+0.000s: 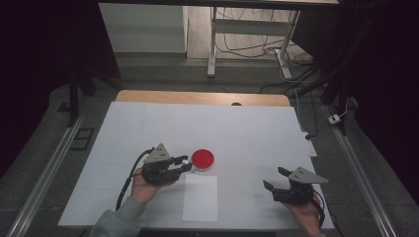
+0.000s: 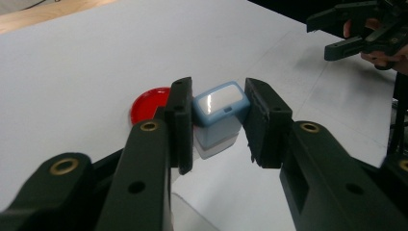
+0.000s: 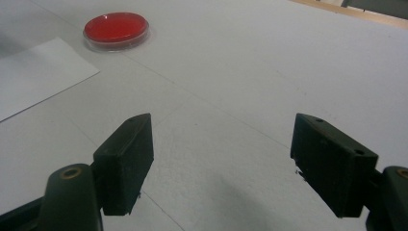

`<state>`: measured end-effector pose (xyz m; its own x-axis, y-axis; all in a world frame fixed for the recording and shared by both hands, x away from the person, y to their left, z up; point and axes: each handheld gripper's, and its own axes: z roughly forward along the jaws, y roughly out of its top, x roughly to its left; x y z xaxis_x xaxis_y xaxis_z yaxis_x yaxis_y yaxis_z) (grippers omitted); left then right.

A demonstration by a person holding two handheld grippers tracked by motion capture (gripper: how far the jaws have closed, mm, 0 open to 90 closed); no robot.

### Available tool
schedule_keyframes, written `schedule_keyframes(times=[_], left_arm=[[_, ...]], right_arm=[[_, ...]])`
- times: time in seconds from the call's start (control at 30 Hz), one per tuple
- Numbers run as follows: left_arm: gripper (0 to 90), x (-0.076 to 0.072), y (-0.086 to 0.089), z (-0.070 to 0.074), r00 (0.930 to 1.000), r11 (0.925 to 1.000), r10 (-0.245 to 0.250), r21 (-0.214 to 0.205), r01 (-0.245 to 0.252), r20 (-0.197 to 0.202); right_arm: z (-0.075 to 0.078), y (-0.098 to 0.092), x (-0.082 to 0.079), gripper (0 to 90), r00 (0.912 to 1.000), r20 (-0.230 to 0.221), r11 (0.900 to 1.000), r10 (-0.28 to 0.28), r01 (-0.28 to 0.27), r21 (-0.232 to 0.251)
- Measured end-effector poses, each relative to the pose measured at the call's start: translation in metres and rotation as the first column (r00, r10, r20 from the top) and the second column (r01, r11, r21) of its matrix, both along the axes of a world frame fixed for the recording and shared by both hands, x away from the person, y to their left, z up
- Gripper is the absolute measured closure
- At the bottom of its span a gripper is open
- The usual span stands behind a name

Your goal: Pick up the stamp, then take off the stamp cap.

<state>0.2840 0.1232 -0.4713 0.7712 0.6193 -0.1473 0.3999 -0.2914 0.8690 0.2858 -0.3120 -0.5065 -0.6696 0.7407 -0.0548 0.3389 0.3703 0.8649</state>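
While your left tongs (image 2: 219,120) clamp the blue stamp (image 2: 220,108) beside the red ink pad (image 1: 203,158) for inking, your right tongs (image 3: 235,161) wait agape, empty.

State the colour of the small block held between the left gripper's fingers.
Light blue with a glossy pale top; the small rectangular block shows best in the left gripper view.

Dish (image 1: 203,158) on table (image 1: 247,128), paper sheet (image 1: 200,197) just before it, stamp (image 2: 220,109) beside dish

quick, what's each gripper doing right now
Left gripper: shut on the blue stamp, beside the red ink pad.
Right gripper: open, holding nothing.
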Motion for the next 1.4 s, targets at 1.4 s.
schedule_keyframes(times=[1.4], left_arm=[[65.3, 0.002, -0.020, -0.002, 0.9996, 0.9996, -0.028, 0.001, 0.028, 0.000]], right_arm=[[0.002, 0.000, -0.002, 22.9, 0.9999, 0.011, 1.0000, 0.006, -0.006, 0.001]])
